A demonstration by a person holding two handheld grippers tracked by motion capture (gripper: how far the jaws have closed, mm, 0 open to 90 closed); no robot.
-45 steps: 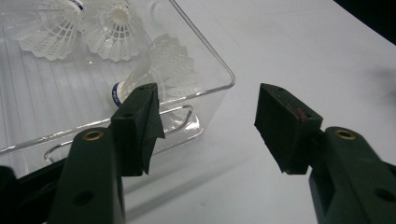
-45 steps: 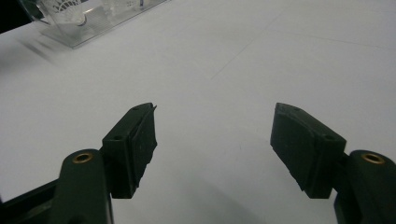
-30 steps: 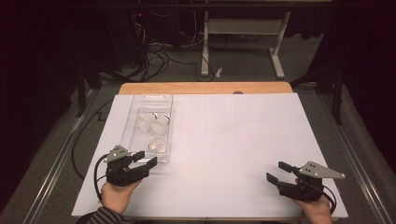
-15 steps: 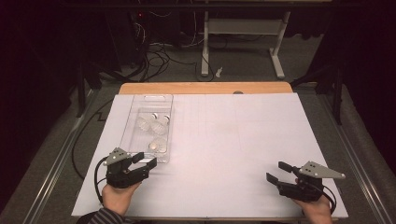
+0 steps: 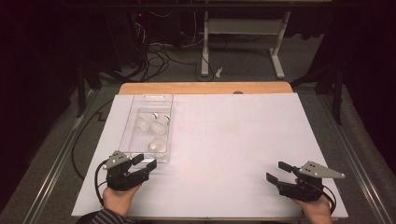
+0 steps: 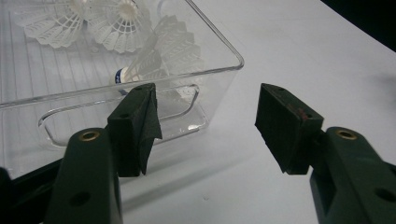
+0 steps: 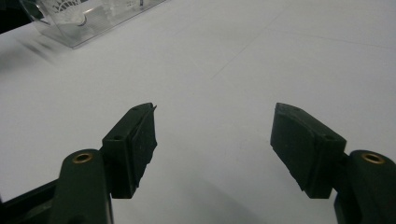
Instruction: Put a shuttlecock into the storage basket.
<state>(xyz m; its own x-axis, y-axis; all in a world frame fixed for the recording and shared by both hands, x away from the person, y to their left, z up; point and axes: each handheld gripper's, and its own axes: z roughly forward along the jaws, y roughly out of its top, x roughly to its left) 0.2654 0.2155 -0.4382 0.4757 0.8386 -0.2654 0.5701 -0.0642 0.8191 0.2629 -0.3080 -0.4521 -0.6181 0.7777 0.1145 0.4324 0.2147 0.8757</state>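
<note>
Fingers on both grippers spread wide, nothing between them. Left gripper (image 5: 144,163) sits at the bin's (image 5: 140,108) 6 o'clock end, just beside its near wall; right gripper (image 5: 279,171) well apart at the surface's (image 5: 233,140) 4 o'clock. Risks: left fingers (image 6: 135,126) could knock the light clear bin and slide it on the sheet; a tight squeeze could crush a shuttlecock's (image 5: 159,145) feathers. Count: three shuttlecocks, one bin, two grippers.

Black two-jaw left gripper (image 5: 144,163), right gripper (image 5: 279,171); grey triangular top plates; brass screws; striped sleeve (image 5: 100,218).
</note>
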